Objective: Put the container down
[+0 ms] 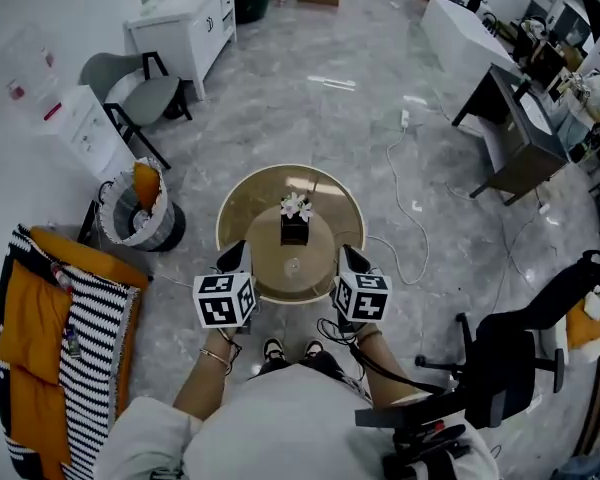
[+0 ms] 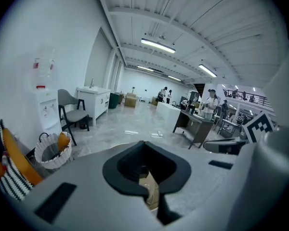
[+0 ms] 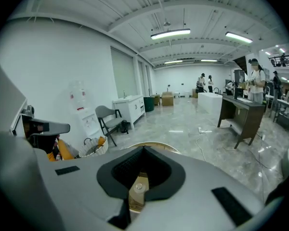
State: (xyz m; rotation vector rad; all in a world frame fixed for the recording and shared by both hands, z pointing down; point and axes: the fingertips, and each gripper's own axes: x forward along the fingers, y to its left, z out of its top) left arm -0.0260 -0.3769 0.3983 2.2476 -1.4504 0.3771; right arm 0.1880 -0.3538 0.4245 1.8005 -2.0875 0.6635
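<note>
Left gripper point(image 1: 236, 259) point(image 2: 147, 173) jaws pressed together, nothing gripped; only a dark notch with tan tabletop showing through. Right gripper point(image 1: 351, 260) point(image 3: 141, 178) same: jaws closed, empty, tabletop seen through the notch. Small clear container point(image 1: 294, 265) point(image 3: 140, 187) sits on the table between the two jaw pairs, touching neither. Just beyond it, black vase with white flowers point(image 1: 295, 219), upright. Both stand on the raised inner disc of the round tan table point(image 1: 242, 208), with a wider glossy ring around it. Under everything, grey marbled floor point(image 1: 320, 118), shiny, with a white cable point(image 1: 400, 183) ahead-right of the jaws. Left of the left jaws: basket point(image 1: 132, 213) point(image 2: 52, 150) with an orange item, then a striped black-white and orange cloth point(image 1: 65, 338). Further ahead-left: grey chair point(image 1: 140, 93) point(image 3: 108, 119), white cabinet point(image 1: 185, 18). Ahead-right: dark desk point(image 1: 510, 133) point(image 3: 241, 114). Right of the right jaws: black office chair point(image 1: 520, 353).
</note>
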